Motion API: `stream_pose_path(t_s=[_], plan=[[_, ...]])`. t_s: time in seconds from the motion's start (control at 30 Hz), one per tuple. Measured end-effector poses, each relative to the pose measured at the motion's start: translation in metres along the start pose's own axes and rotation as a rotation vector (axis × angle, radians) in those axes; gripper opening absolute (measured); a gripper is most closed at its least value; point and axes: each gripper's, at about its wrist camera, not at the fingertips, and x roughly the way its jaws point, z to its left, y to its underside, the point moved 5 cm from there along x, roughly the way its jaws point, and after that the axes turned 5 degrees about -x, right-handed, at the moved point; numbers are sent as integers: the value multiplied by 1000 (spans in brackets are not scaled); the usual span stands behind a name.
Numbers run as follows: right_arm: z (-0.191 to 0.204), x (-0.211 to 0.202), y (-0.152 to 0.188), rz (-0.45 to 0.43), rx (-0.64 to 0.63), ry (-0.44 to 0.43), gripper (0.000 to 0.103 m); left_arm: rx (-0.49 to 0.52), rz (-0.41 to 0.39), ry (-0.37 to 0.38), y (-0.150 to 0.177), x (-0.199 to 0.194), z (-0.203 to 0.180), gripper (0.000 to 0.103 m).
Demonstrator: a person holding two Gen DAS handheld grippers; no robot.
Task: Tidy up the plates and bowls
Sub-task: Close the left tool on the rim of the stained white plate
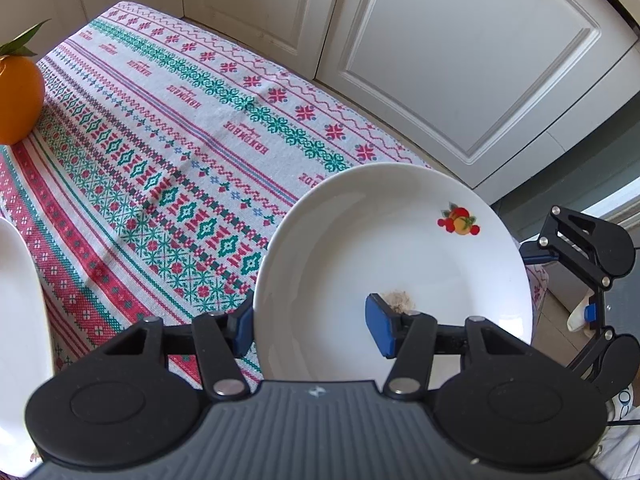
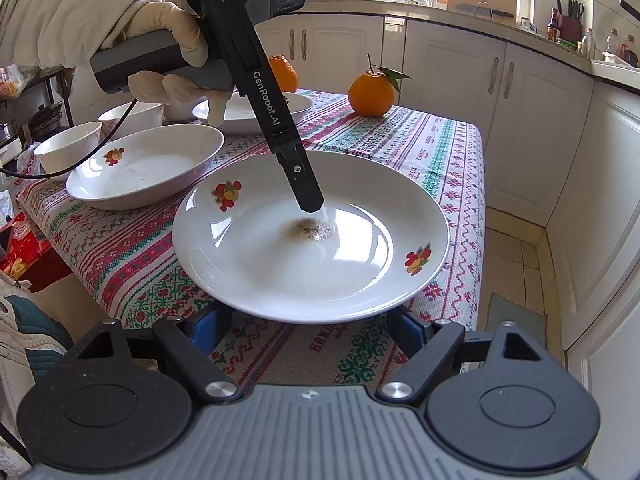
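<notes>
The plate [image 2: 312, 248] sits at the table's [image 2: 452, 152] near corner, its rim straddled by the left gripper [image 1: 312, 322], one pad inside, one outside, apparently pinching it to lift. The right gripper [image 2: 308, 330] has its half-open jaws under the near rim, holding nothing I can confirm; other dishes [image 2: 148, 168] wait beyond, likely the stacking spot.

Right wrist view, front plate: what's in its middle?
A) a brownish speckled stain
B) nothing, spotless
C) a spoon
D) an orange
A: the plate has a brownish speckled stain at its centre, just below the tip of the left gripper; the oranges sit further back on the cloth.
</notes>
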Motion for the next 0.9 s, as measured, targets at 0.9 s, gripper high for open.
stream_pose_path(t_s=[0.9], plan=[[-54, 40, -43, 28, -85, -66, 88, -95, -93, -33, -48, -11, 47, 54]])
